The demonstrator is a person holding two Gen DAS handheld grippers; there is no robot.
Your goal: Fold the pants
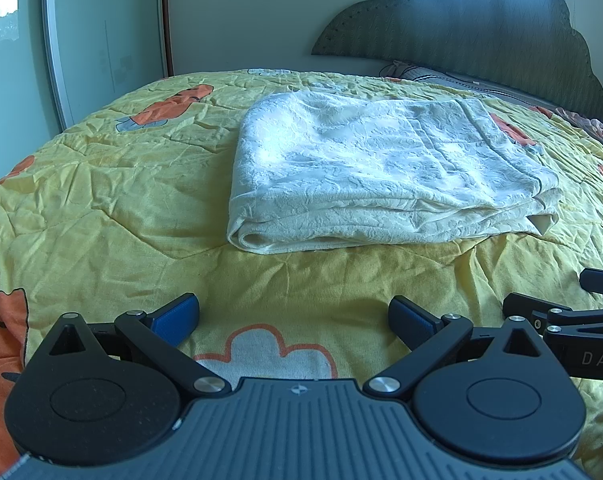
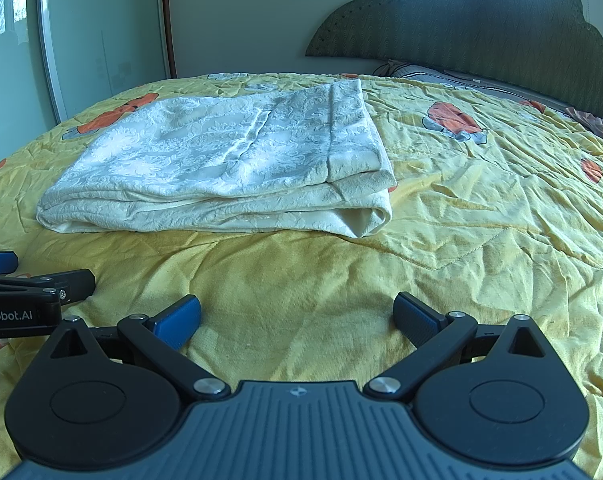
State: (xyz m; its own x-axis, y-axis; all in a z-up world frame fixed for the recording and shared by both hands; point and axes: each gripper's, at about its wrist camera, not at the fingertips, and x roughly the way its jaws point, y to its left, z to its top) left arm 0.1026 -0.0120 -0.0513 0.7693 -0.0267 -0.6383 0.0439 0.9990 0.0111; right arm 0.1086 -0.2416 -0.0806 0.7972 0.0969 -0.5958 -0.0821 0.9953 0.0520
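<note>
- Yellow quilted cotton filled both views: the bedspread (image 1: 101,208), creased and printed with orange shapes, ran back to a dark scalloped headboard (image 2: 481,24).
- On it, ahead of both tools and well apart from them, lay the cream pants (image 1: 373,168), already stacked into a flat rectangle of several layers, with a hemmed band across the top in the right wrist view.
- I judged the fold nearly or wholly done; any remaining step would be one more halving.
- The fabric looked light, soft and crinkle-textured, so I expected it to drape and slide layer over layer rather than hold a shape.
- I would have pinched the near corners of the stack, taking all layers at once: the rolled corner on the left side, the open tucked corner on the right.
- My left gripper (image 1: 293,320) hovered low over the bedspread, its jaws spread wide and holding nothing.
- My right gripper (image 2: 297,320) sat just beside it, its jaws parted the same way and likewise empty.
- The blue pads (image 2: 177,320) on the fingertips showed clean, with no cloth between them.
</note>
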